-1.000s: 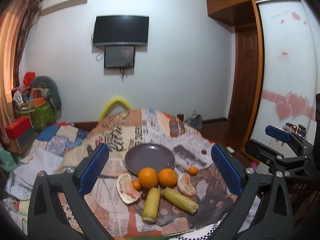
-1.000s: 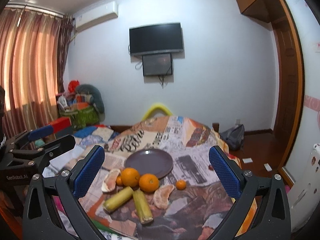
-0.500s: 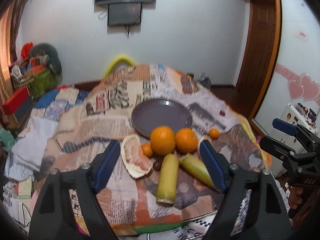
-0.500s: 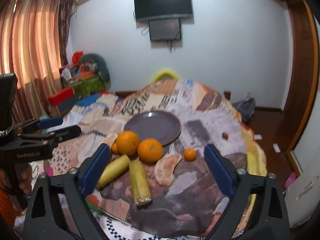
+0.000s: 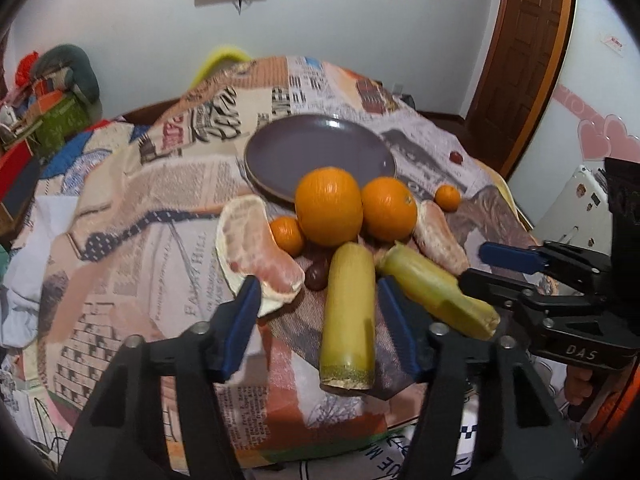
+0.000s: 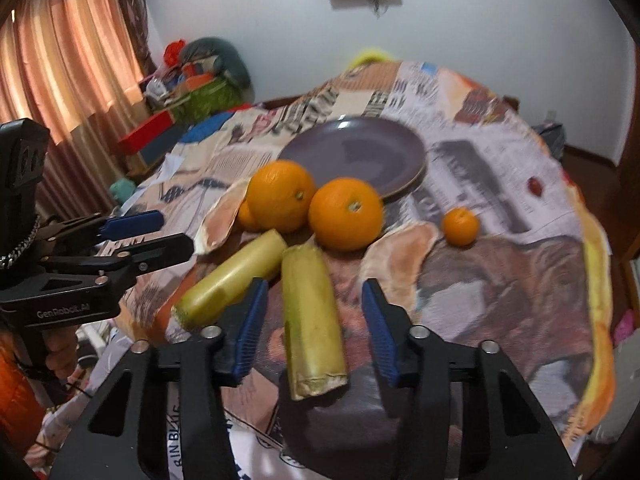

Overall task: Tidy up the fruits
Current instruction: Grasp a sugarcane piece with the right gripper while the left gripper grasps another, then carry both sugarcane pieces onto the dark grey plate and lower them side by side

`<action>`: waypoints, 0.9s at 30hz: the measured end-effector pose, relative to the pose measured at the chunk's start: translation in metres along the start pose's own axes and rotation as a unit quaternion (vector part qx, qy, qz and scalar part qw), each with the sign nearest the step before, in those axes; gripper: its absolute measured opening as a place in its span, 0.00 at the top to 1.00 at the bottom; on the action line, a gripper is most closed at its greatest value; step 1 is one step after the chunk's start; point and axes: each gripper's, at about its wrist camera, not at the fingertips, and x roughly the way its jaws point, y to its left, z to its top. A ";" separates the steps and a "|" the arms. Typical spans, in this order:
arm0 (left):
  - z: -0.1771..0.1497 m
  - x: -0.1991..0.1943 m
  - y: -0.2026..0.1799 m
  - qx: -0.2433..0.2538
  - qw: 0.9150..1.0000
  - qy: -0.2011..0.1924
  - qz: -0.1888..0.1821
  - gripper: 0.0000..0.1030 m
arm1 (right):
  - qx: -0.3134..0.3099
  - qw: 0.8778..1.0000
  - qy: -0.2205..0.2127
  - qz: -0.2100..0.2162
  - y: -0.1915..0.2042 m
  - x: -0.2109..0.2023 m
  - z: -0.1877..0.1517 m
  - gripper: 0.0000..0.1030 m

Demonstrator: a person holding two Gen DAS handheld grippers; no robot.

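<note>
Both your grippers have dropped from room height down to the table and their jaws have just been closing: the left gripper now brackets the left pale-yellow sugarcane stalk, the right gripper the right pale-yellow sugarcane stalk, blue pads part-spread and not yet pressing, so likely a double pick for the empty round grey-purple plate behind the two large oranges. Only the left view shows the dark brown date and the pomelo wedge's flesh; the right view shows the orange-pink curtains.
</note>
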 end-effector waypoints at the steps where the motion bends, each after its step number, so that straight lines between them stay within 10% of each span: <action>1: 0.000 0.002 0.001 -0.002 1.000 0.006 -0.004 0.50 | 0.000 1.000 0.007 0.007 0.000 0.004 0.000 0.66; 27: -0.005 0.063 -0.010 0.012 0.996 0.076 -0.054 0.64 | 0.008 0.997 0.061 0.037 -0.011 0.041 -0.006 0.66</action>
